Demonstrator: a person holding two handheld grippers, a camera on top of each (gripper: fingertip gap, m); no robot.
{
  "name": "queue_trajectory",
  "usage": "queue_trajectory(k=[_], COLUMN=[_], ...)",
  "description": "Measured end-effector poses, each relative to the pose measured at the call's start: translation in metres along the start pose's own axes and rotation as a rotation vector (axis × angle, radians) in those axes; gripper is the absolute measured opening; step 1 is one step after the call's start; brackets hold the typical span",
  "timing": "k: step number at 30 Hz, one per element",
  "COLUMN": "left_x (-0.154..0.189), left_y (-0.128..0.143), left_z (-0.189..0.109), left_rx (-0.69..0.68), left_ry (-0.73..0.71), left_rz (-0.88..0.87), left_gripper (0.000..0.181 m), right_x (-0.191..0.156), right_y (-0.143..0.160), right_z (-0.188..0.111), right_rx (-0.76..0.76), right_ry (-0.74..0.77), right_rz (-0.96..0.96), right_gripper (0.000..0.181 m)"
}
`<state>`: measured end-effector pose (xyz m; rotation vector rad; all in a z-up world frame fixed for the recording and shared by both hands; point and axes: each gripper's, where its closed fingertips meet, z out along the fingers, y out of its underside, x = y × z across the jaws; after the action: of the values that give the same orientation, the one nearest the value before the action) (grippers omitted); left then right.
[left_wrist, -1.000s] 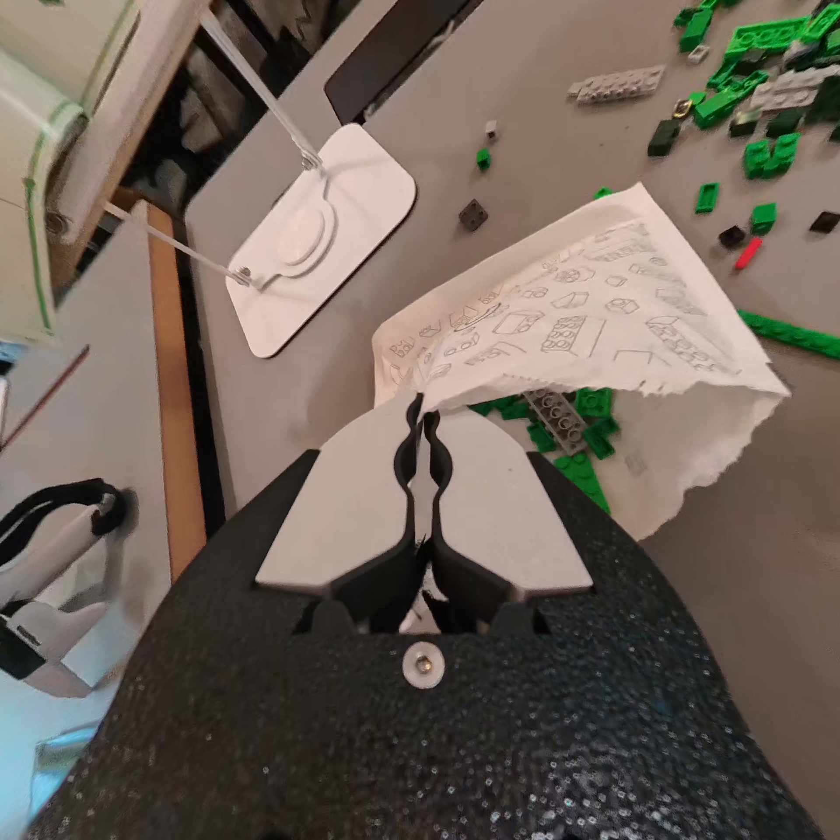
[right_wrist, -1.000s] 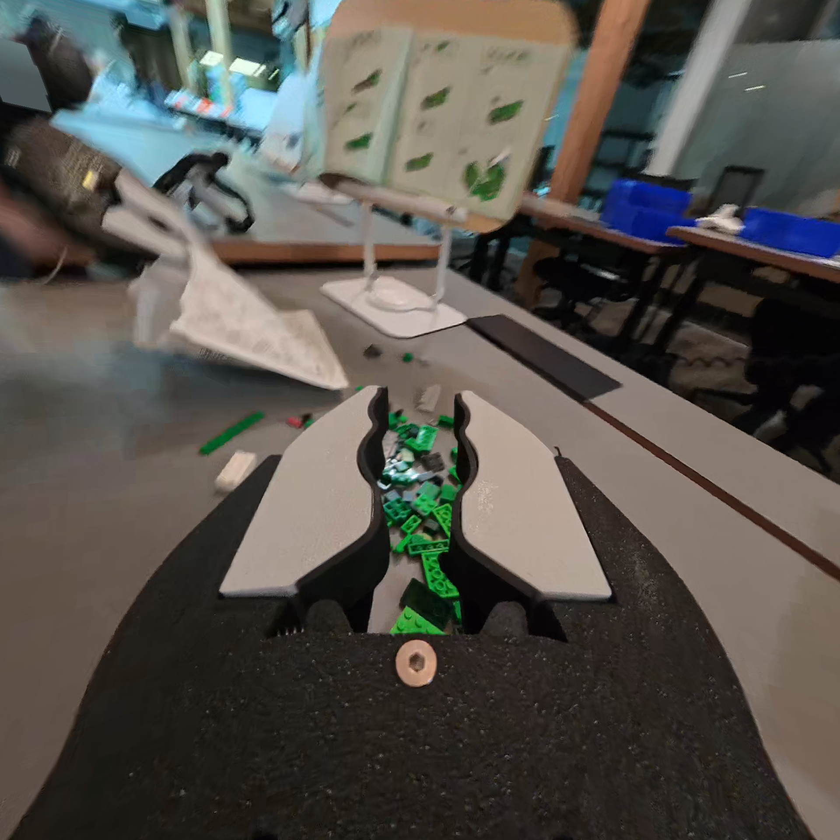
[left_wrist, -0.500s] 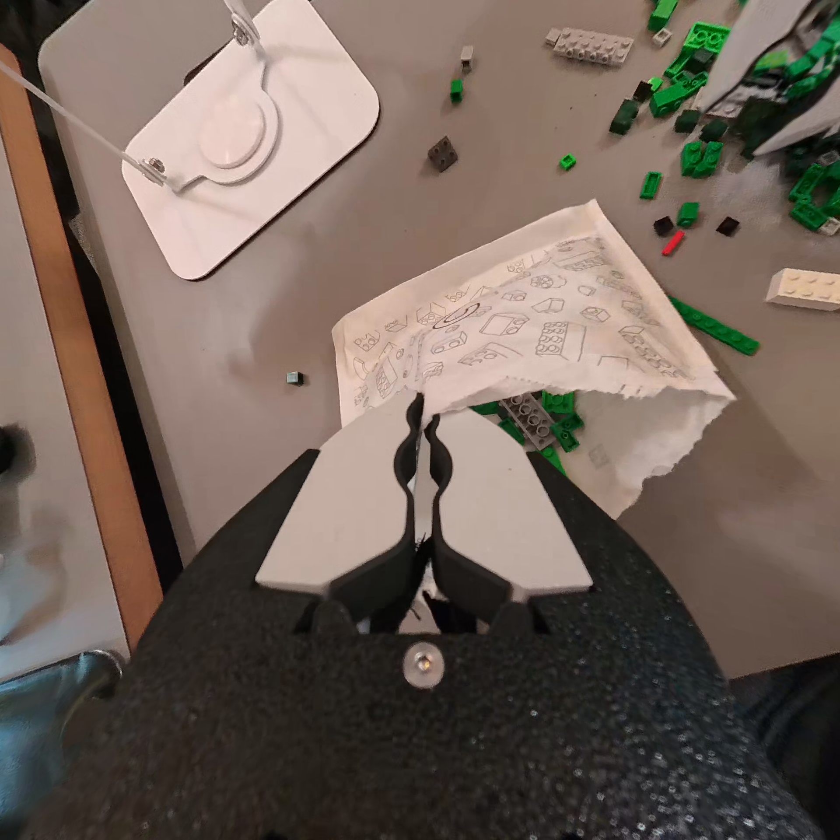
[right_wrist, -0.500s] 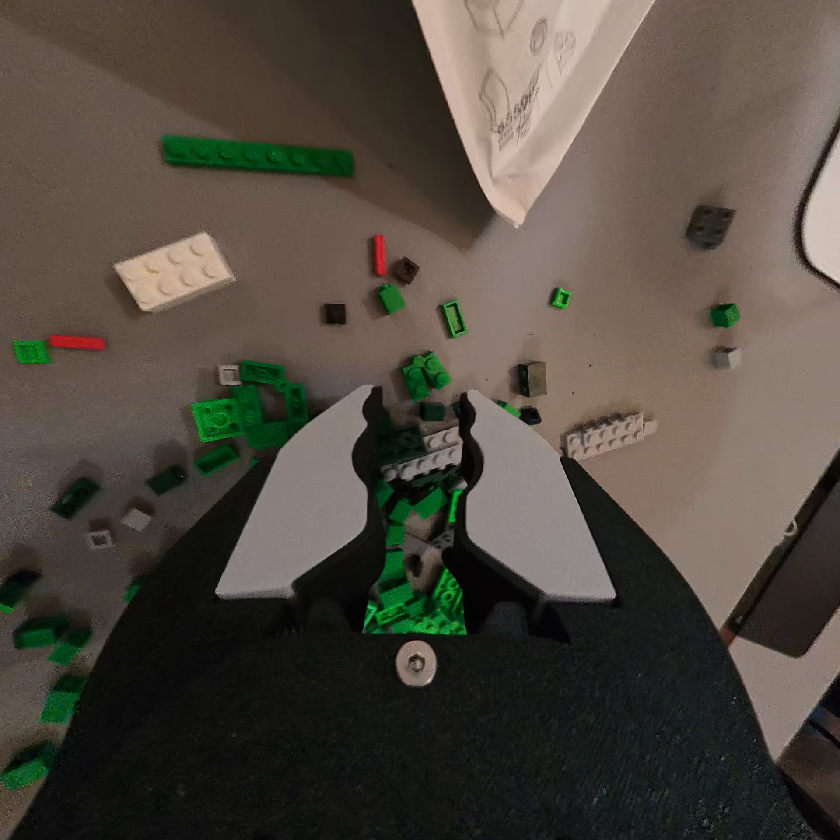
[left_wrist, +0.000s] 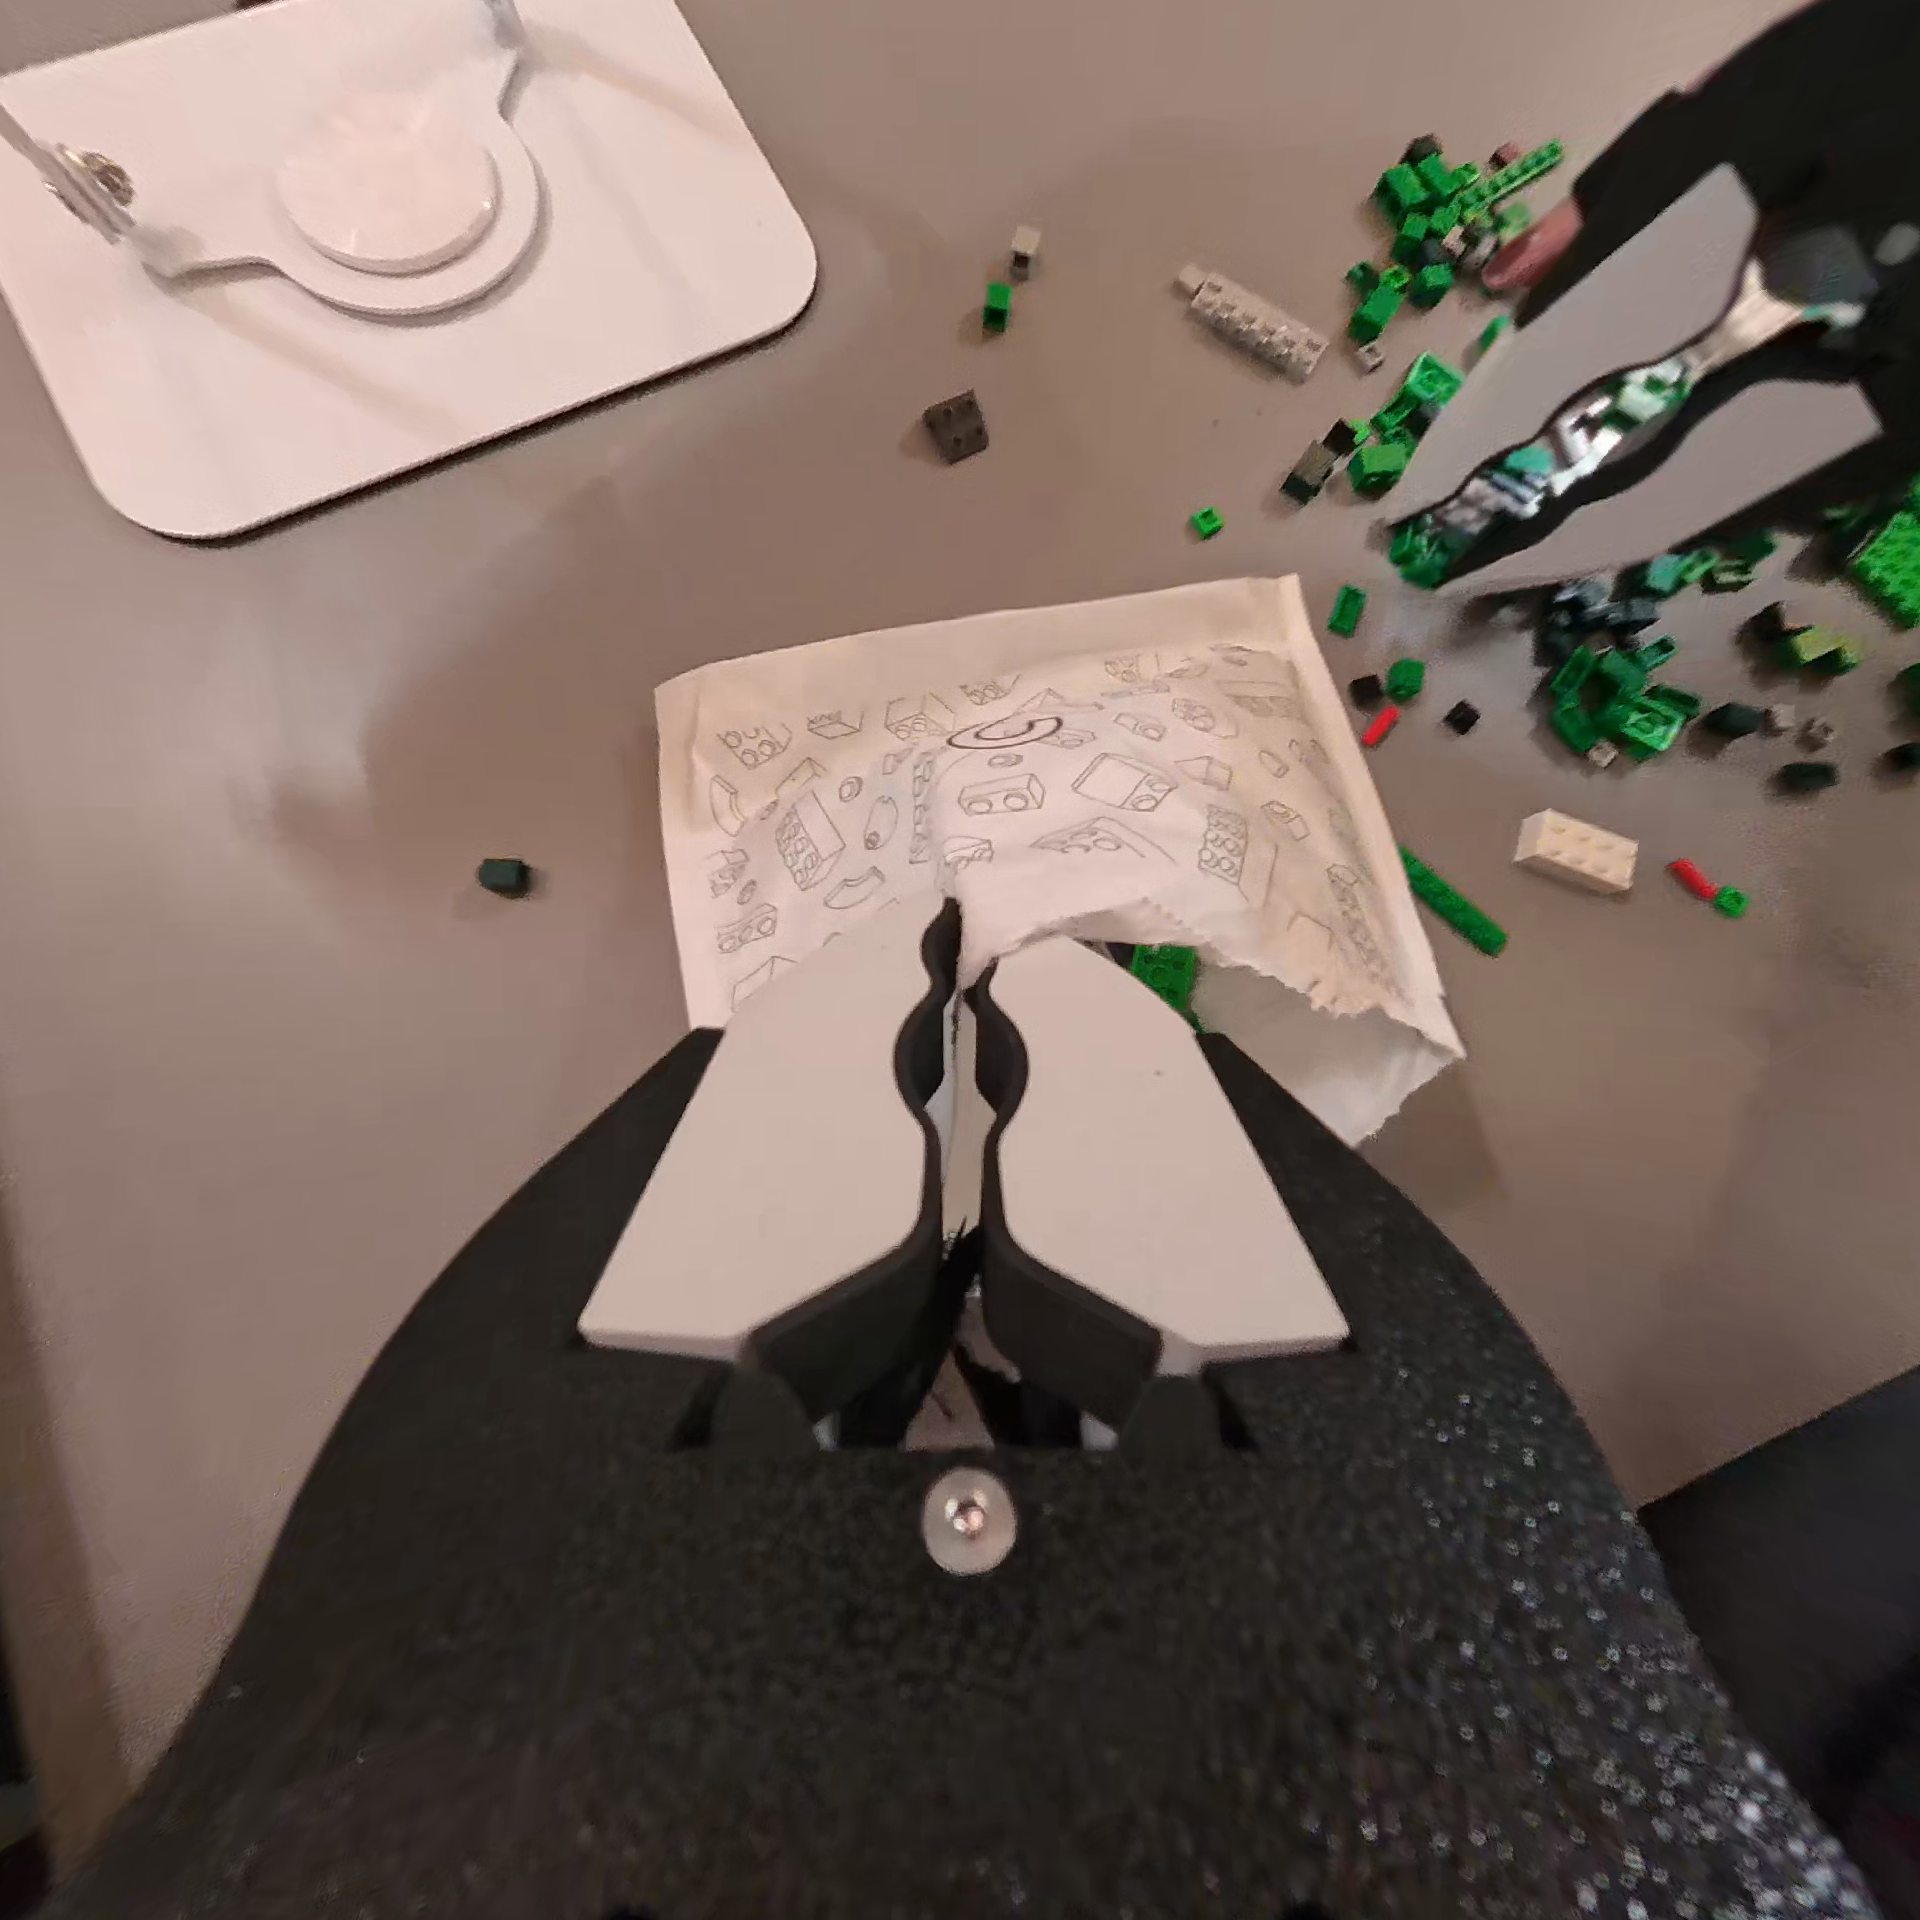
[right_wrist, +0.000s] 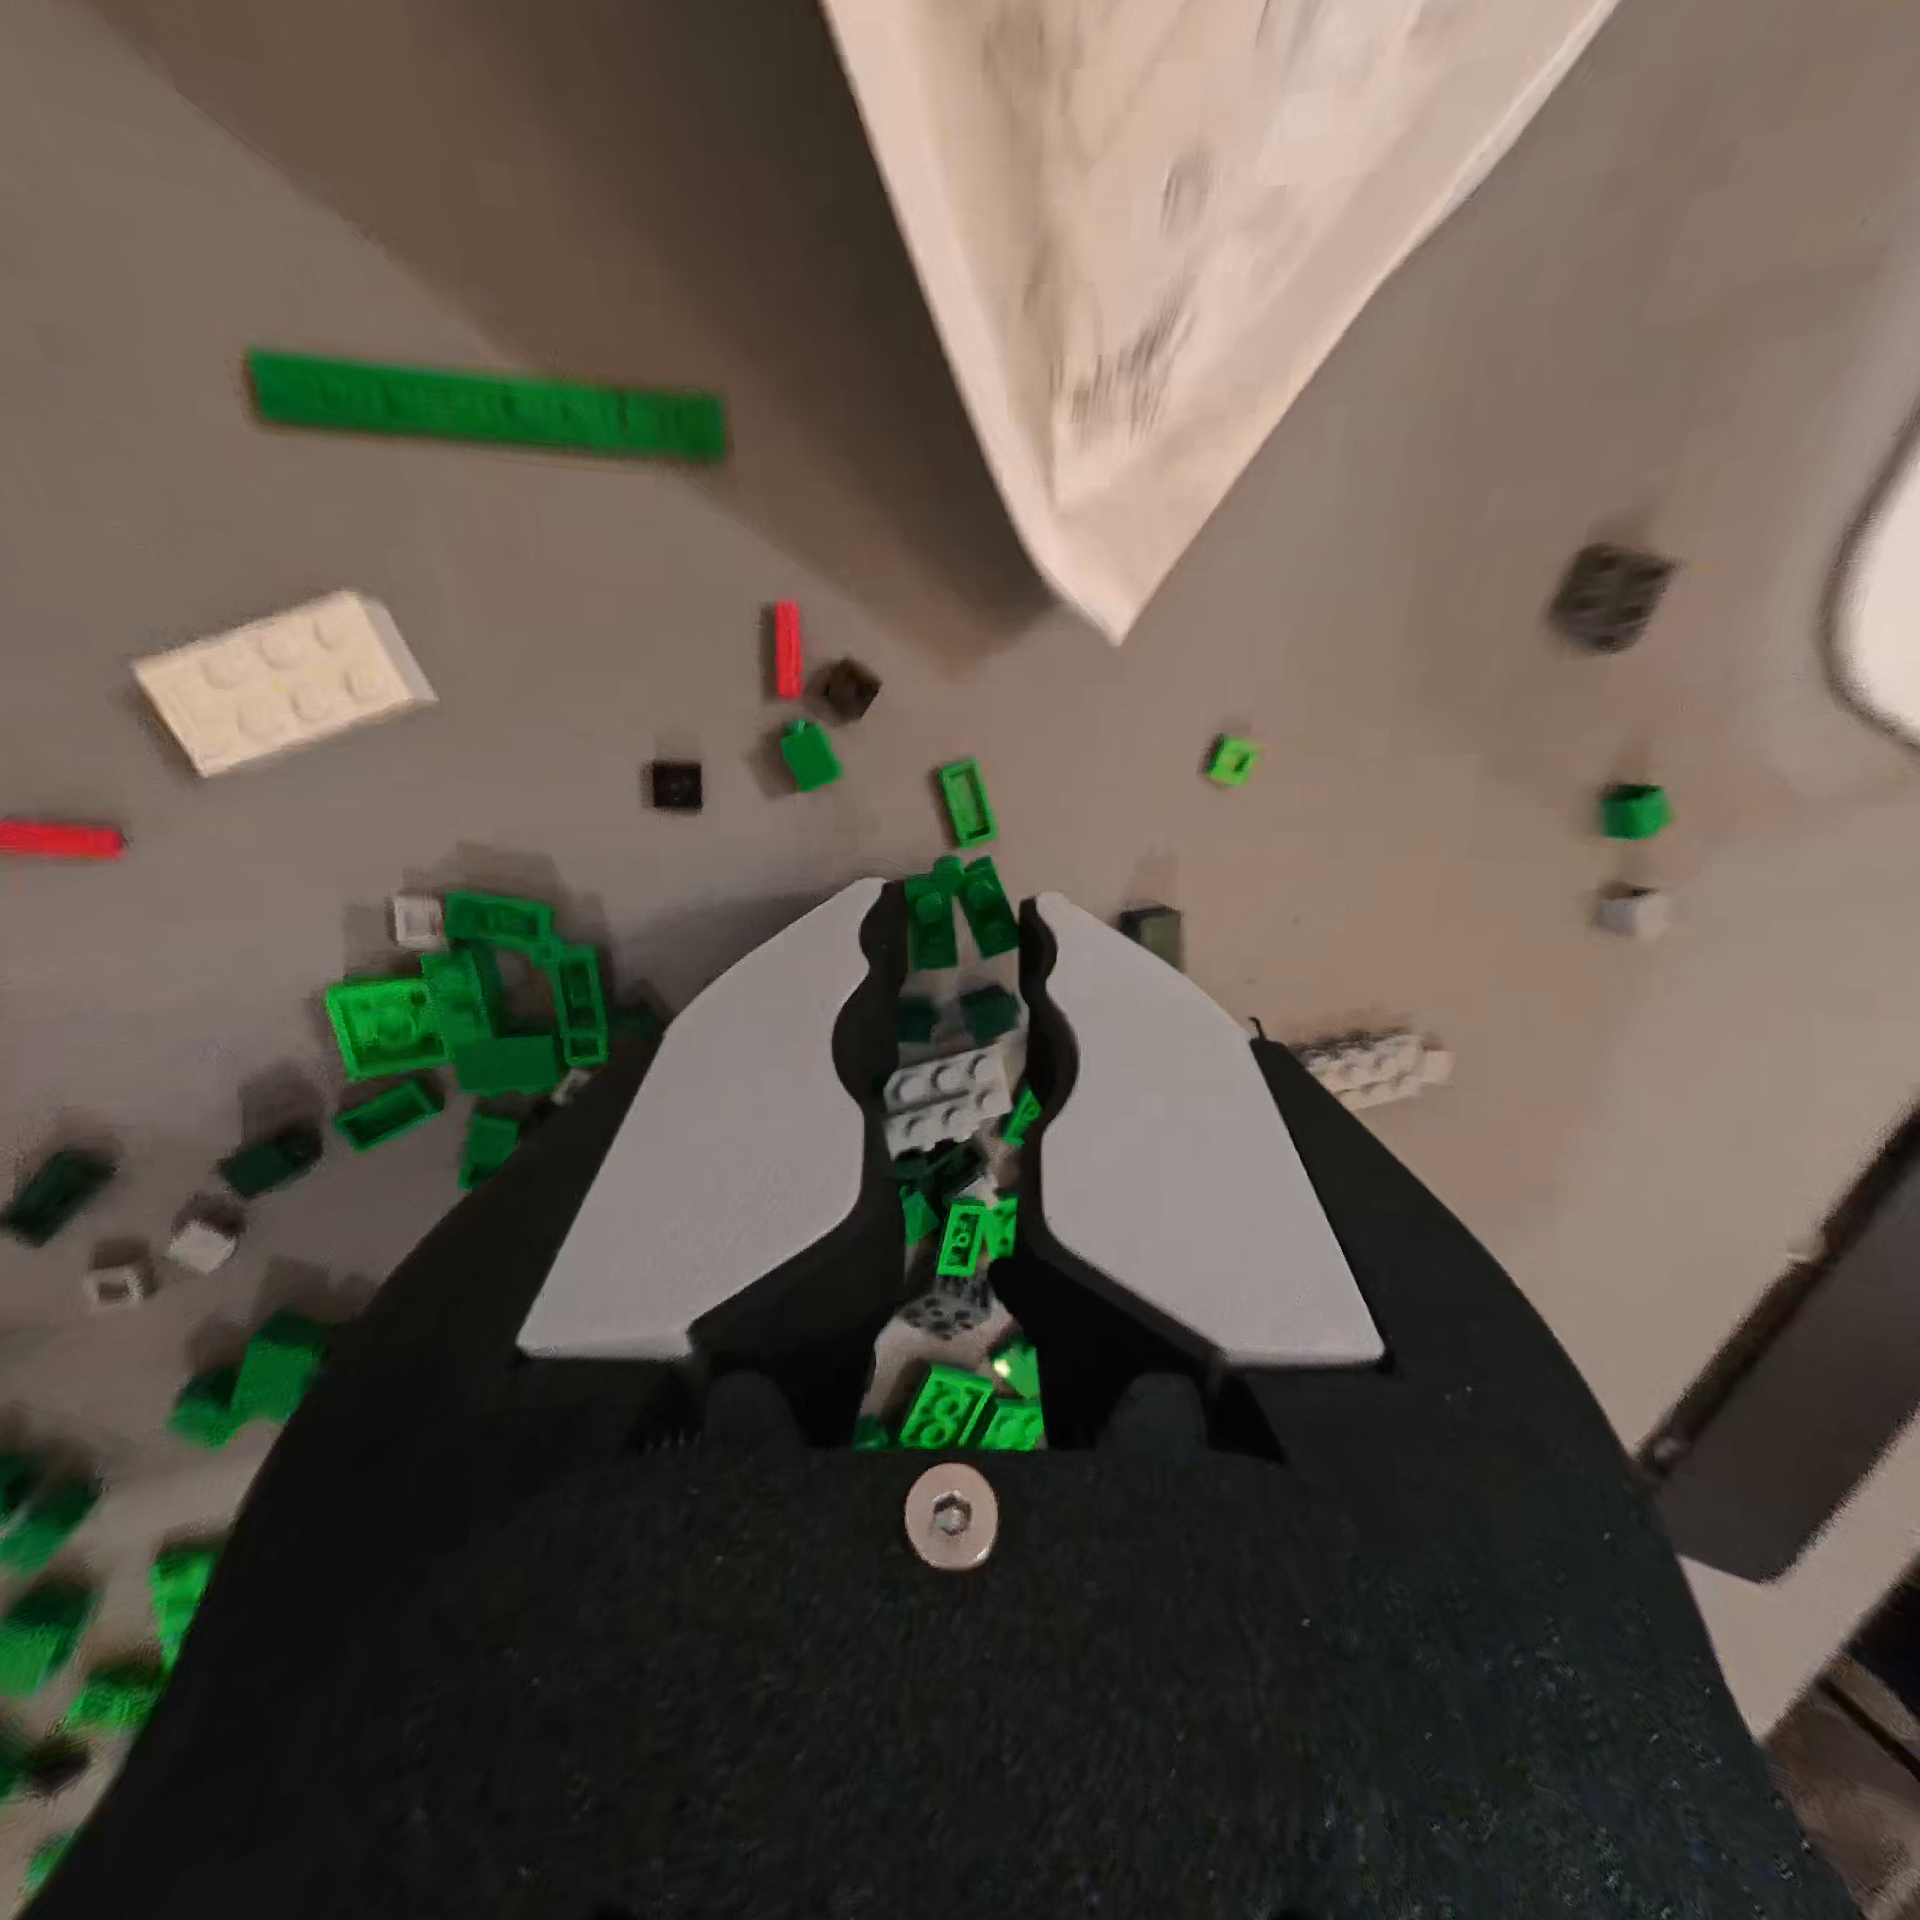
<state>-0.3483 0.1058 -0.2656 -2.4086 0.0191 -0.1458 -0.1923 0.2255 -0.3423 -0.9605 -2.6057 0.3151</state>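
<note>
My left gripper (left_wrist: 961, 935) is shut on the torn top edge of a white paper bag (left_wrist: 1039, 769) printed with brick drawings. The bag hangs from it over the grey table, and green bricks (left_wrist: 1164, 966) show inside its open mouth. My right gripper (right_wrist: 956, 904) is open and empty, pointing down over a heap of loose green bricks (right_wrist: 468, 1018). A light grey brick (right_wrist: 945, 1091) lies on the table below the gap between its fingers. The bag's corner (right_wrist: 1195, 260) hangs ahead of the right gripper. The right gripper also shows in the left wrist view (left_wrist: 1455, 509).
A white stand base (left_wrist: 364, 239) sits at the far left. A white brick (right_wrist: 281, 691), a long green plate (right_wrist: 488, 405), a grey studded brick (right_wrist: 1371, 1065) and several small red, black and green pieces lie scattered. A dark mat (right_wrist: 1787, 1403) lies at the right. The grippers' ends are close to 20 cm from one another.
My right gripper has swung from facing forward to facing down and come closer to the brick heap. My left gripper keeps its hold on the bag and now looks more steeply down.
</note>
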Motion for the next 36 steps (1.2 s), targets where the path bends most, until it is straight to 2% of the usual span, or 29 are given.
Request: queue_trajectory(k=[1, 4, 7, 10, 17, 19, 22, 25, 28, 32, 36], left_x=[0.002, 0.007, -0.005, -0.012, 0.011, 0.023, 0.035, 0.045, 0.054, 0.065, 0.067], left_y=[-0.002, -0.007, -0.008, -0.006, 0.006, 0.004, -0.003, -0.008, -0.014, -0.020, -0.020], left_z=[0.002, 0.006, 0.011, 0.016, 0.032, 0.034, 0.036, 0.037, 0.037, 0.037, 0.040], left_rx=[0.009, 0.030, 0.020, -0.008, -0.091, -0.084, -0.059, -0.048, -0.022, 0.004, -0.001], left_ry=[0.021, 0.058, -0.045, -0.100, 0.042, 0.108, 0.143, 0.166, 0.187, 0.220, 0.220], left_rz=[-0.015, -0.039, -0.035, -0.013, 0.038, 0.039, 0.045, 0.058, 0.076, 0.103, 0.116], left_gripper=[0.000, 0.000, 0.000, 0.000, 0.000, 0.000, 0.000, 0.000, 0.000, 0.000, 0.000], right_x=[0.002, 0.004, -0.002, -0.009, -0.016, -0.020, -0.031, -0.028, -0.010, 0.000, 0.003], right_y=[-0.011, -0.049, -0.080, -0.097, -0.111, -0.125, -0.159, -0.174, -0.165, -0.147, -0.137], right_z=[-0.007, -0.036, -0.063, -0.077, -0.080, -0.084, -0.079, -0.054, -0.037, -0.023, -0.020], right_rx=[0.039, 0.143, 0.211, 0.276, 0.386, 0.471, 0.592, 0.494, 0.284, 0.102, 0.034], right_ry=[0.073, 0.330, 0.566, 0.704, 0.822, 0.829, 0.748, 0.735, 0.829, 0.917, 0.960], right_rz=[-0.009, -0.127, -0.250, -0.293, -0.220, -0.186, -0.145, -0.145, -0.125, -0.117, -0.125], right_gripper=[0.020, 0.020, 0.020, 0.020, 0.020, 0.020, 0.019, 0.018, 0.017, 0.017, 0.018])
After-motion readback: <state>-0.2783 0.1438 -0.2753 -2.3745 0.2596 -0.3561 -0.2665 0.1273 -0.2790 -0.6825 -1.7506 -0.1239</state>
